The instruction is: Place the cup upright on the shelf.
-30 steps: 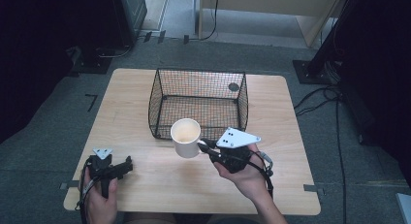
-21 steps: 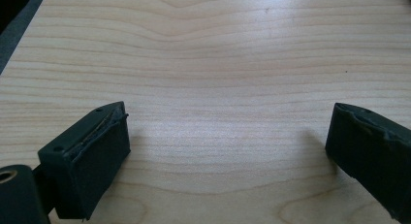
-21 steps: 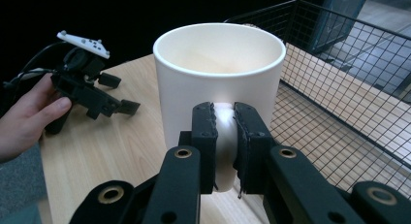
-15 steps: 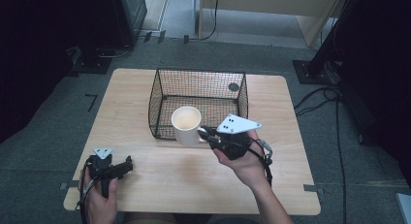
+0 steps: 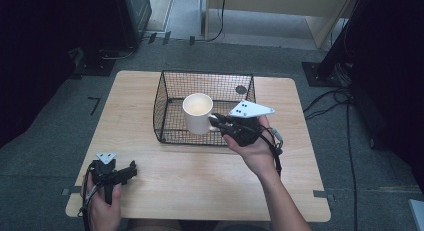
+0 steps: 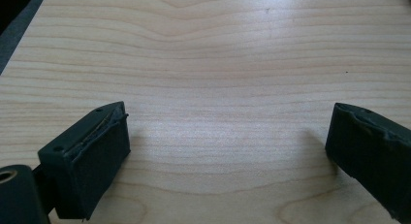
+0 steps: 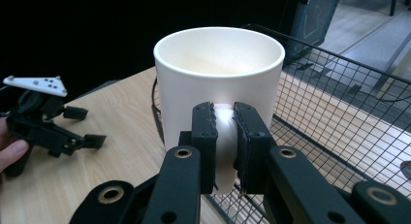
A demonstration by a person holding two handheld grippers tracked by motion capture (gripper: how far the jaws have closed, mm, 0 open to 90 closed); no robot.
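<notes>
I see the wire basket (image 5: 170,91) mid-tabletop (image 5: 200,176); my right claw (image 5: 216,122), clamped on the handle, holds the upright white mug (image 5: 198,113) above its near part. My left claw (image 5: 131,169) rests apart, farther off.

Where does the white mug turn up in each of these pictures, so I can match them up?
High view: the white mug is at the centre, held by its handle over the near side of the wire basket.
Left gripper view: only bare table wood between the open jaws.
Right gripper view: the mug is at the centre, its handle clamped by the jaws.
Shared landmark: the basket, at the right there.
</notes>
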